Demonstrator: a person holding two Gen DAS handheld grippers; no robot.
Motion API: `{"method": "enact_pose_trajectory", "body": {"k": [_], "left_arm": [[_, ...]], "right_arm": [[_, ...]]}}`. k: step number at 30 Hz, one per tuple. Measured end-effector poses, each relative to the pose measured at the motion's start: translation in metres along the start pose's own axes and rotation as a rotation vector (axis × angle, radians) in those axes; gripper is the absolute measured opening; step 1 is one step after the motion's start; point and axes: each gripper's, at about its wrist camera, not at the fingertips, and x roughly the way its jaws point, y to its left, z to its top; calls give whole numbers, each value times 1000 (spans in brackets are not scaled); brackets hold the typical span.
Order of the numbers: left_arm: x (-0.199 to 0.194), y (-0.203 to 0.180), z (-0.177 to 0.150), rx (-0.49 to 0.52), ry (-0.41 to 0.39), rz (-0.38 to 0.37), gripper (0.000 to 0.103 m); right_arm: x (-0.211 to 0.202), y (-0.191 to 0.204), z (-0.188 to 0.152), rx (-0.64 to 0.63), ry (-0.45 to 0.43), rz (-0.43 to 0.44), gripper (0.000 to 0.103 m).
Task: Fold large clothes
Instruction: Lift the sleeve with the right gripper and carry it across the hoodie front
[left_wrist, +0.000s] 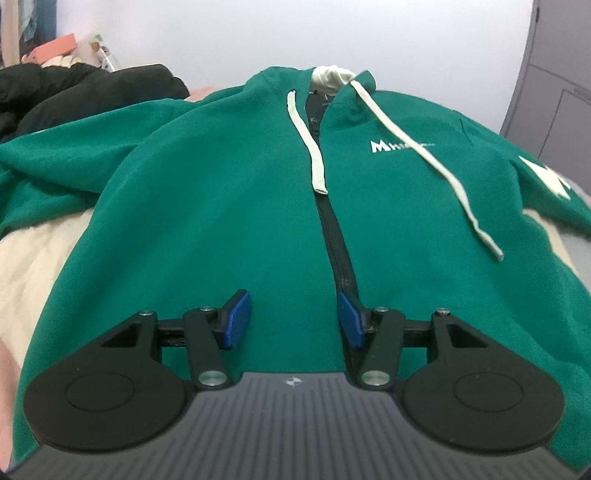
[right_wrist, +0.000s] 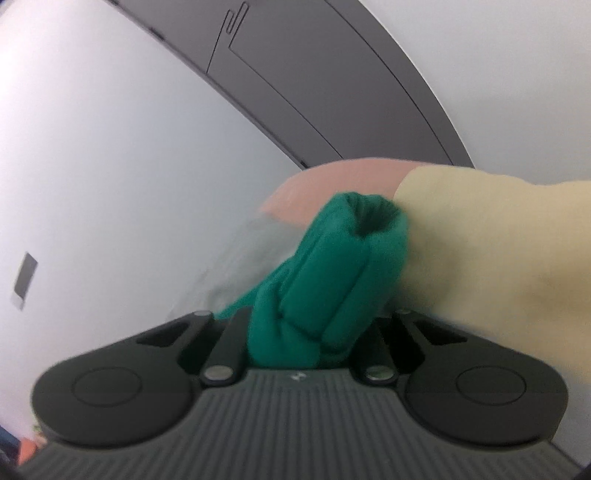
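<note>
One green hoodie lies face up on the bed, its zipper closed along the middle and its body spread flat — no fold has yet been laid across the front, so the task is judged to be at an early stage. The left tool hovers low over the hem with its two blue pads well apart, open and holding nothing; the right pad sits just over the zipper line. The right tool is clamped on a bunched green sleeve, the cuff opening facing the camera; its pads are hidden by the cloth, and the picture is blurred. The sleeve is held up beside cream bedding, with a pink pillow behind. What is left, as a judgement: bring this sleeve over the chest, do the same with the other sleeve, then fold the body and tuck the hood. Counts: two white drawstrings lie on the chest, one straight beside the zipper, one slanting across the white chest logo; one white lining patch shows at the neck; one second white mark appears on the far sleeve at the right edge; one heap of black clothing rests at the left of the bed, apart from the hoodie.
</note>
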Motion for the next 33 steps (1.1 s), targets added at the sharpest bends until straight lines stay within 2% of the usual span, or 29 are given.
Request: {"method": "enact_pose_trajectory", "body": {"k": [5, 9, 15, 22, 27, 33], "left_arm": [[10, 2, 11, -23, 21, -3, 60], [3, 5, 17, -16, -6, -8, 60], [-27, 28, 27, -63, -43, -37, 60], [-65, 55, 27, -94, -109, -55, 60], [-88, 79, 28, -207, -131, -139, 60], [-109, 96, 24, -182, -186, -120, 63]], "right_arm": [[7, 24, 12, -109, -25, -31, 11], [-9, 60, 25, -205, -58, -23, 11], [-60, 157, 24, -482, -111, 46, 11], [-143, 273, -10, -718, -180, 168, 11], [-211, 352, -59, -930, -232, 286, 11], [-263, 418, -128, -1103, -214, 396, 12]]}}
